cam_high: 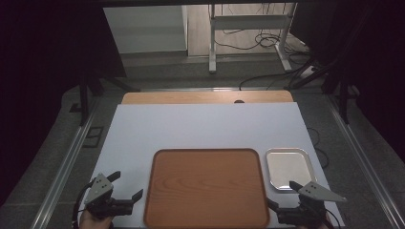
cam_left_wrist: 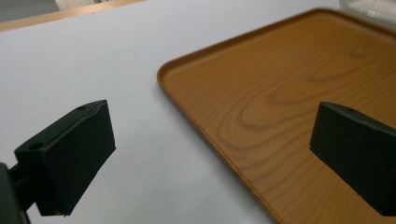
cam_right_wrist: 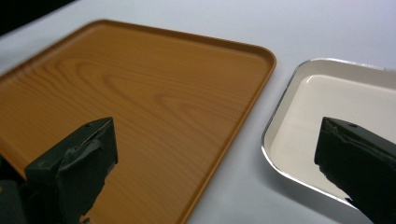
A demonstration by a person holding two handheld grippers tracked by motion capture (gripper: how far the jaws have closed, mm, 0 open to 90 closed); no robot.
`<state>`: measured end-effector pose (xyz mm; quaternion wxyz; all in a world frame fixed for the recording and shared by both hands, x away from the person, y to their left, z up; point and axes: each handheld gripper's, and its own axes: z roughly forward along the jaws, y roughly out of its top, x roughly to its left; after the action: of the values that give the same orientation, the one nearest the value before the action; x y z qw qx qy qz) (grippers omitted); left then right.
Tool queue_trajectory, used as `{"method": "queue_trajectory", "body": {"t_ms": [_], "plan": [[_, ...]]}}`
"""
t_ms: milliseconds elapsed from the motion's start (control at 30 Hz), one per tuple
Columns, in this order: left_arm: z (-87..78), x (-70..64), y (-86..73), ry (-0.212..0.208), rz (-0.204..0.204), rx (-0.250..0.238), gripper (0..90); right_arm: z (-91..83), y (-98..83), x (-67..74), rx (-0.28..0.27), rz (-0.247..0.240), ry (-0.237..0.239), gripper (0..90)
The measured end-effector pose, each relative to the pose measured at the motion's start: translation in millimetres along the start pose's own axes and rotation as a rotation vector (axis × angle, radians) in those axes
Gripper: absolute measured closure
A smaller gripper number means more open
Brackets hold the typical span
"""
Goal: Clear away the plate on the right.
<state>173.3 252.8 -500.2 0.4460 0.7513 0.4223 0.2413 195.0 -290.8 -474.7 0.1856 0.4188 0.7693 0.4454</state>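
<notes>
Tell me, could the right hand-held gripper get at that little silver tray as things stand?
Probably yes. The right hand-held gripper has its jaws wide open, and the silver tray lies empty just ahead of it, beside the wooden tray, with nothing in between.

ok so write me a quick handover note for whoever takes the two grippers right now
Left hand-held gripper: open, holding nothing, left of the large wood-grain brown tray.
Right hand-held gripper: open, holding nothing, at the near edge between that tray and the small silver metal tray.
Both trays lie flat on the white table cover, side by side without touching, nothing in either.
Done: nothing visible yet. Left: everything; neither tray is gripped.
</notes>
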Motion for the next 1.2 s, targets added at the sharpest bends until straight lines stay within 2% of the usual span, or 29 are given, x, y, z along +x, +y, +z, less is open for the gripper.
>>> {"method": "queue_trajectory", "body": {"t_ms": [67, 100, 133, 233, 333, 567, 700, 800, 1000, 1200], "plan": [[0.0, -3.9, 0.1, 0.000, 0.027, 0.002, 0.0, 2.6, -0.1, 0.7, 0.010, -0.016, 0.002, 0.0], [0.0, -3.9, 0.1, 0.000, 0.027, 0.002, 0.0, 3.7, -0.1, 0.3, 0.012, -0.008, 0.010, 0.0], [-0.3, -5.8, -0.4, -0.002, 0.045, 0.003, 0.0, 4.7, 0.0, -0.3, 0.014, -0.002, 0.015, 0.0], [-0.6, -5.5, -1.6, -0.002, 0.050, 0.012, 0.0, 6.8, -0.3, -2.4, 0.024, 0.012, 0.022, 0.0], [-2.0, -5.0, -2.2, -0.010, 0.047, 0.006, 0.0, 8.1, -0.4, -4.8, 0.022, 0.035, 0.050, 0.0], [-2.6, -6.4, -2.5, -0.017, 0.062, 0.002, 0.0, 8.7, -0.6, -5.1, 0.034, 0.028, 0.051, 0.0], [-3.0, -5.1, -2.6, -0.041, 0.034, -0.002, 0.0, 9.2, -0.5, -4.1, 0.042, 0.016, 0.045, 0.0], [-3.4, -4.3, -2.9, -0.043, 0.025, -0.006, 0.0, 9.8, -0.3, -3.7, 0.048, 0.011, 0.048, 0.0], [-5.7, -7.2, -3.7, -0.045, 0.040, -0.025, 0.0, 9.3, -0.1, -3.8, 0.054, -0.002, 0.029, 0.0], [-4.5, -6.2, -3.4, -0.051, 0.036, -0.025, 0.0, 7.9, 1.6, -7.6, 0.037, 0.010, 0.012, 0.0]]}}
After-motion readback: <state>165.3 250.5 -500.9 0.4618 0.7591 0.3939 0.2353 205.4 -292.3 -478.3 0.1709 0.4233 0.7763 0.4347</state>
